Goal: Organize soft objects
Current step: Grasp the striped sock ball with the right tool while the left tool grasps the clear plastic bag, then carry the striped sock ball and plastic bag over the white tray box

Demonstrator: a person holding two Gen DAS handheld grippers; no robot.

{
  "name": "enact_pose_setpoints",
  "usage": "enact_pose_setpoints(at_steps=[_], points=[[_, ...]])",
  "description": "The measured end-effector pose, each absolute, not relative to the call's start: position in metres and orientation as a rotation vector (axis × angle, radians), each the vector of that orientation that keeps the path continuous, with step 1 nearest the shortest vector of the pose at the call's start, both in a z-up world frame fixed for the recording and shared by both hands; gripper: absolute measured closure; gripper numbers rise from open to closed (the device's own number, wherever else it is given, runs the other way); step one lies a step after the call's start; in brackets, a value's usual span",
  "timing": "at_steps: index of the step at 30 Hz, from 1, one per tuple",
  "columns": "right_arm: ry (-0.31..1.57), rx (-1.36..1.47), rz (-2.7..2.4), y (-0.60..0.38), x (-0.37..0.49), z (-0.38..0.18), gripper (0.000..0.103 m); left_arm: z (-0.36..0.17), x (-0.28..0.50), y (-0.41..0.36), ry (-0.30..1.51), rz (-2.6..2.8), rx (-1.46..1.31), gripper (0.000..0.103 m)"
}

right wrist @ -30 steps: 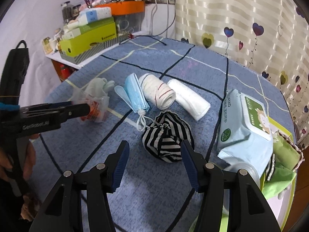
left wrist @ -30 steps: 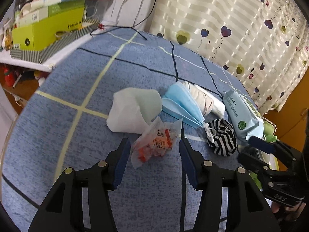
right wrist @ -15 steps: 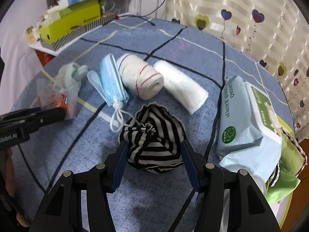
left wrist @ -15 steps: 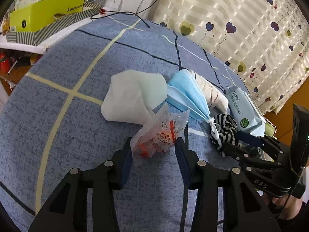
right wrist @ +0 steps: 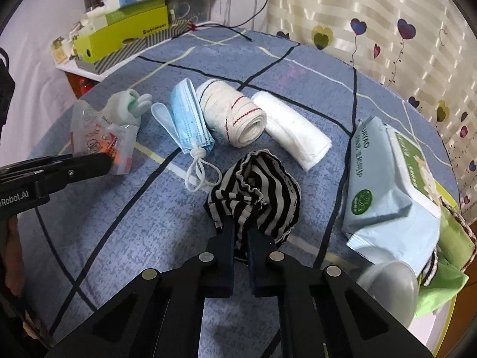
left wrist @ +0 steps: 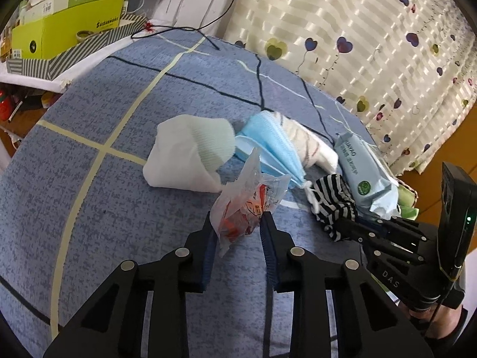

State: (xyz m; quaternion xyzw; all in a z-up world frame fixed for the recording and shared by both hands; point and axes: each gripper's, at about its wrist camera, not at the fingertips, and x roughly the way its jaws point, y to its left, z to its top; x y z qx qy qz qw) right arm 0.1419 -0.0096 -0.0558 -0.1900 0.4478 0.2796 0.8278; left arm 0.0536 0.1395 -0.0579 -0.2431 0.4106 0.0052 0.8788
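Blue checked cloth [left wrist: 89,179] covers the worktop, and we see it fall away along a curved edge at the upper left of the left wrist view, where a white shelf carries a green box [left wrist: 65,32]. In that view our left claw [left wrist: 237,223] has its jaws just closing around a clear plastic packet [left wrist: 247,205] with orange print; the blue pads stand at the packet's sides, and we cannot tell whether they already press it. Just behind the packet lies a white glove [left wrist: 190,155], with wide bare cloth to its left and toward the lower left of the frame.

In the right wrist view our right claw [right wrist: 240,226] is clamped on a striped black-and-white pouch [right wrist: 256,191], jaws drawn close together with fabric pinched between them. Above the pouch, a row runs left to right: a folded blue face mask [right wrist: 190,122], a rolled cream bandage [right wrist: 232,116] and a rolled white cloth [right wrist: 295,134], each touching or just beside the next. The mask's ear loop [right wrist: 199,173] trails down near the pouch.

At the right edge a pale blue wipes pack [right wrist: 384,185] leans partly over a basket [right wrist: 459,226] holding green cloth. Free cloth surface lies between the two claws and across the lower left of the right wrist view; the far side ends at a heart-patterned curtain [right wrist: 372,21].
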Motion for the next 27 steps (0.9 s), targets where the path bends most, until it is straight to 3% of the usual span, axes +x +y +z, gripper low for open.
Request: enact_pose_setpoints(at_steps=[27], points=[[0.723, -0.283, 0.662, -0.059, 0.084, 0.021, 0.096, -0.002, 0.033, 0.083, 0.774, -0.045, -0.399, 0.073]])
